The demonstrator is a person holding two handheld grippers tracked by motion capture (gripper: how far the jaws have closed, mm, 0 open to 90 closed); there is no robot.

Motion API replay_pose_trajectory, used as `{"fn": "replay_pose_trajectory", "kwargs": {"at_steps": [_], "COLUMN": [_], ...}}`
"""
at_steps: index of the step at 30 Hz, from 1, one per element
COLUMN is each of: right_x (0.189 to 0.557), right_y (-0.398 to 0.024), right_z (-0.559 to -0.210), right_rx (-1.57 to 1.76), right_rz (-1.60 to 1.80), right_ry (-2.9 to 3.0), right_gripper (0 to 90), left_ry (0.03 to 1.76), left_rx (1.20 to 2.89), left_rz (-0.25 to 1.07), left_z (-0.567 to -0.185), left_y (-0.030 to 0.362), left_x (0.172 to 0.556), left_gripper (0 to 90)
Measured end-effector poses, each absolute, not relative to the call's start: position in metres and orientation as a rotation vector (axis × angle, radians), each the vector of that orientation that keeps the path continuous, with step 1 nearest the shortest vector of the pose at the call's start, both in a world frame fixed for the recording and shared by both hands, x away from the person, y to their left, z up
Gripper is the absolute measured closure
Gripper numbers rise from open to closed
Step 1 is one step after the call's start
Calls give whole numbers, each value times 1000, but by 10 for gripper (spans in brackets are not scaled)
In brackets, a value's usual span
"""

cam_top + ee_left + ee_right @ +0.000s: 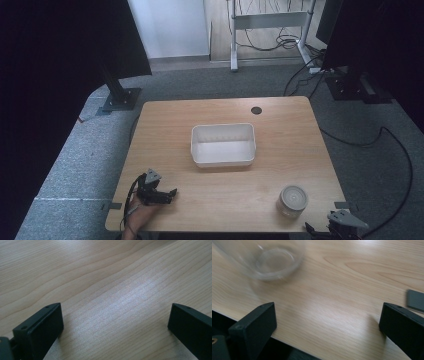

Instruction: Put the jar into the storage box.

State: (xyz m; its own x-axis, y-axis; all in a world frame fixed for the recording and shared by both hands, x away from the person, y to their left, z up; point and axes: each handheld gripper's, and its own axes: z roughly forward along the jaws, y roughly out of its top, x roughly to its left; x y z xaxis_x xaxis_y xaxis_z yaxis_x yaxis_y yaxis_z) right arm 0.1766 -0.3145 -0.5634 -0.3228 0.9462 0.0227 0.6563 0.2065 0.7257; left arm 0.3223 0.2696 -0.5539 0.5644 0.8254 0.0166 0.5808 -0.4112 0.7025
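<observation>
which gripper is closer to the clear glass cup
Right. The right gripper sits at the table's near right corner, just beside the glass cup. The left gripper is at the near left edge, far across the table from it.

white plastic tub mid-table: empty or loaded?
Empty. In the high view the white rectangular plastic tub shows a bare white floor and inner walls, nothing inside. The clear glass cup stands apart on the table.

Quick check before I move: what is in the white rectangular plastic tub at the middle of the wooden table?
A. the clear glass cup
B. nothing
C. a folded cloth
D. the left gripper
B: the white rectangular plastic tub shows a bare floor in the high view; the clear glass cup stands on the wooden table near the right gripper.
</observation>
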Motion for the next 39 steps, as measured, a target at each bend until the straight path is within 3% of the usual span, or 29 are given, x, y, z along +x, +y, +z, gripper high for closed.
{"fn": "replay_pose_trajectory", "kwargs": {"at_steps": [39], "right_x": [174], "right_y": [-309], "right_z": [-557], "right_rx": [1449], "right_rz": [954], "right_ry": [2064], "right_gripper": [0], "left_ry": [1121], "left_rx": [2143], "left_rz": [482], "left_z": [-554], "left_y": [270], "left_x": [322], "left_gripper": [0]}}
